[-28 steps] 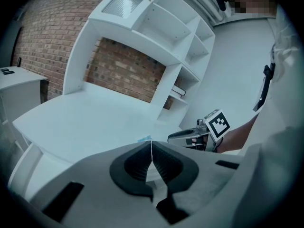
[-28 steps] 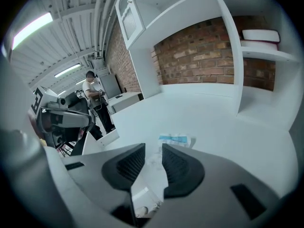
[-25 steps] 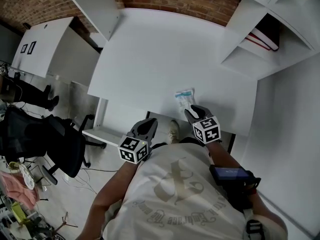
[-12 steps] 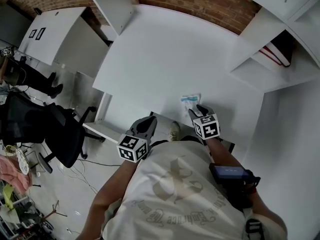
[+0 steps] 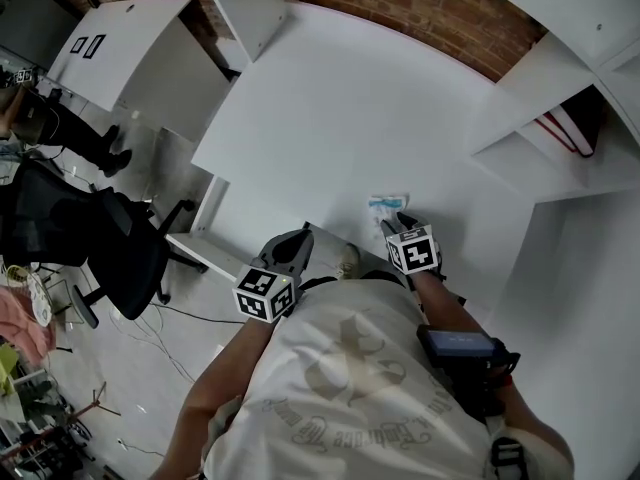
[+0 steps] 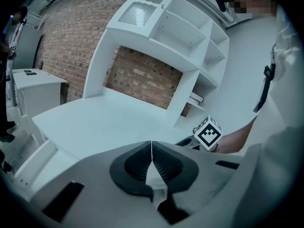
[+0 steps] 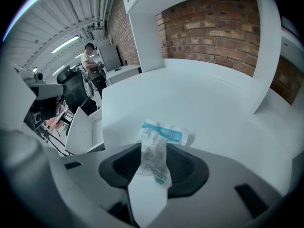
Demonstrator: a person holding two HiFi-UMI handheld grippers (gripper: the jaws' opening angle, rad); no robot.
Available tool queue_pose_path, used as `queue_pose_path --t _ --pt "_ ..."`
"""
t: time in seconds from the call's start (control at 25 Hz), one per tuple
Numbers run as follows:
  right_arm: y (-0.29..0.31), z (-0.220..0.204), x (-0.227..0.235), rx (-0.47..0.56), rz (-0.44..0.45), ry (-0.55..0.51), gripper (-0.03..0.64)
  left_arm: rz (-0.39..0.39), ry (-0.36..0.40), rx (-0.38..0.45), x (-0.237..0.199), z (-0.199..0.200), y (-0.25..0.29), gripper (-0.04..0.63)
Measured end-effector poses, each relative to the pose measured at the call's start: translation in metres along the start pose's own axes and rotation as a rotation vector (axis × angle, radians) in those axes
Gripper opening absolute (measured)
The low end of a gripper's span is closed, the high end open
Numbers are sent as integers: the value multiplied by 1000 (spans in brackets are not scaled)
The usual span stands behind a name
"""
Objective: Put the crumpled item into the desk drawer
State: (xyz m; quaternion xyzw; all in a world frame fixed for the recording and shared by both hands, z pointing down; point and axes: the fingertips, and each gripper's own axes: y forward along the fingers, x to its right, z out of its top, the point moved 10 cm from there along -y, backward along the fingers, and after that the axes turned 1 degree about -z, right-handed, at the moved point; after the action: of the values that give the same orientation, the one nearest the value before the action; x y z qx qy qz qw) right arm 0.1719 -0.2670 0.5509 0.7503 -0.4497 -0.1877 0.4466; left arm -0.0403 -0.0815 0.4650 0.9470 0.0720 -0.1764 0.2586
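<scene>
Over the counter (image 5: 330,118), our right gripper (image 7: 154,170), jaws just opened wide, straddled the crumpled packet (image 7: 160,134) ungripped; our left gripper (image 6: 151,158) hung shut, empty. We judged a central, square pinch best.

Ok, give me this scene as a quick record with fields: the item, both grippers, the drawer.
item: crumpled packet, lying on the white desk near its front edge
right gripper: open; jaws have just been opening; packet between them, not pinched
left gripper: shut, empty, in front of the desk's edge
drawer: pulled out, on the person's left
task state: packet not yet in drawer
</scene>
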Motion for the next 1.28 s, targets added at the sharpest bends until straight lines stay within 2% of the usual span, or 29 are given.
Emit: queue_pose_path --t 0.12,0.32,0.52,0.92,1.28 --pt "4 -1 1 -13 2 0 172 9 -5 -5 0 -1 0 23" --pt "3 0 2 -1 -10 -10 98 13 -3 -11 2 -2 1 23" --pt "1 4 4 15 -9 -13 71 30 -7 -3 4 -2 -3 23" --pt "2 30 -6 62 12 -89 60 105 -51 26 -4 -12 -23 23" --pt "7 60 -21 109 72 -133 57 160 -81 38 -12 -13 -37 23"
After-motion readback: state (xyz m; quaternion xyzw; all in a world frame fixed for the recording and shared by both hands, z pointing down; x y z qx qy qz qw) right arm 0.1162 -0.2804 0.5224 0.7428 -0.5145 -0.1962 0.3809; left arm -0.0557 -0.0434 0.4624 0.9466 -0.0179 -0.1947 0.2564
